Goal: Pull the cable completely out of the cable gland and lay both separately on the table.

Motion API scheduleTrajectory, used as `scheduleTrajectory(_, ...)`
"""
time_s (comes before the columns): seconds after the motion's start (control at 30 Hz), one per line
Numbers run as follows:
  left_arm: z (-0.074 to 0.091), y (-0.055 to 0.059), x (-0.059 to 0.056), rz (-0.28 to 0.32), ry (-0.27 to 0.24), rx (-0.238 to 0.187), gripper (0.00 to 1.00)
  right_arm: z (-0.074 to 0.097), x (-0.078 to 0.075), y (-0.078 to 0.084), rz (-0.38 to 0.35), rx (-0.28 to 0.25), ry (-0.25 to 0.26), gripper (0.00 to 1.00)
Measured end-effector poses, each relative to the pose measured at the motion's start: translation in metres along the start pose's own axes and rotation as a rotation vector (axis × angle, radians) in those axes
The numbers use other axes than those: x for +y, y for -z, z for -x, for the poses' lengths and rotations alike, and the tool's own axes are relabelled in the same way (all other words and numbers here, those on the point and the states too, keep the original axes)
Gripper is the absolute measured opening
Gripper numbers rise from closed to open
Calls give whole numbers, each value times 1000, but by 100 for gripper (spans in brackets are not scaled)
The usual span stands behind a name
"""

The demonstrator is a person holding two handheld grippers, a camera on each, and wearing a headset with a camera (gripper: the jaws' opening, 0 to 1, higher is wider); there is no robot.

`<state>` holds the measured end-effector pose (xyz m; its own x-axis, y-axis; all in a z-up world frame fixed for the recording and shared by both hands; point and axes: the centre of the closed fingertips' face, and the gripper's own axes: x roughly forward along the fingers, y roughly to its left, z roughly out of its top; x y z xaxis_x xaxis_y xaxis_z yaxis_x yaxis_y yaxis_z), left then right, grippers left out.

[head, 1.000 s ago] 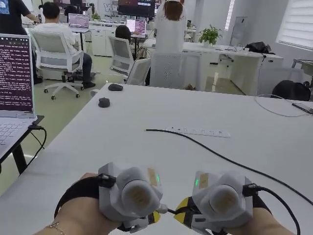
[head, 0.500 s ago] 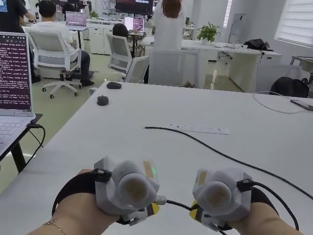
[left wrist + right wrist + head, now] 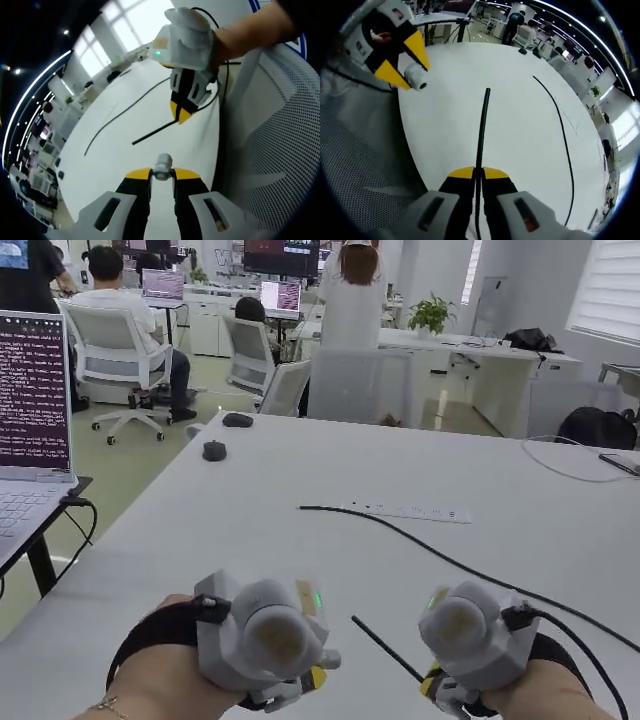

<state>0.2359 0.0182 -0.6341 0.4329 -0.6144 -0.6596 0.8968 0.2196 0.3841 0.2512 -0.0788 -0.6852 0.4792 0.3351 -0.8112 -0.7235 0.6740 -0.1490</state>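
Pull-out looks done. The left hand-held gripper (image 3: pixel 162 174) is clamped narrow on the cable gland (image 3: pixel 162 167), a small pale fitting standing up between the yellow jaw tips. The right hand-held gripper (image 3: pixel 476 172) is closed tight on the cable (image 3: pixel 481 130), which runs straight forward from its jaws to a bare free end.

- In the left gripper view, the cable's free end (image 3: pixel 134 143) sits apart from the gland, with white tabletop (image 3: pixel 115 165) showing between them.
- In the head view, the cable (image 3: pixel 385 645) sticks out from the right hand-held gripper (image 3: pixel 440 685) towards the left hand-held gripper (image 3: pixel 315 677) without reaching it.
- Both pieces are held near the front edge of the tabletop. I judge neither is laid down yet.
- Left to do: set the gland down, set the cable down well apart from it, and release both.

Against the earlier frames: a second ago the two jaw tips were almost touching. Half a second ago the cable bridged the gap between them. Now the hands have drawn apart and the cable end is free.

A second black lead (image 3: pixel 470 565) lies across the tabletop beyond, by a white power strip (image 3: pixel 405 511).
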Motion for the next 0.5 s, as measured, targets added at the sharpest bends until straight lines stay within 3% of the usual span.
scheduleTrajectory(0.07, 0, 1, 3, 5, 0, 1, 17, 1, -7, -15, -87, -61, -19, 3)
scheduleTrajectory(0.17, -2, 6, 2, 18, 8, 20, 17, -1, -35, -40, -126, -149, -14, 3)
scheduleTrajectory(0.23, -3, 9, -1, 4, 13, 36, 17, -7, -54, -47, -174, -175, -12, 3)
scheduleTrajectory(0.33, -4, 10, -3, 18, 26, 41, 17, -21, -75, -49, -248, -205, -23, 3)
scheduleTrajectory(0.5, -5, 19, -2, 33, 27, 69, 17, -46, -106, -25, -449, -198, -30, 3)
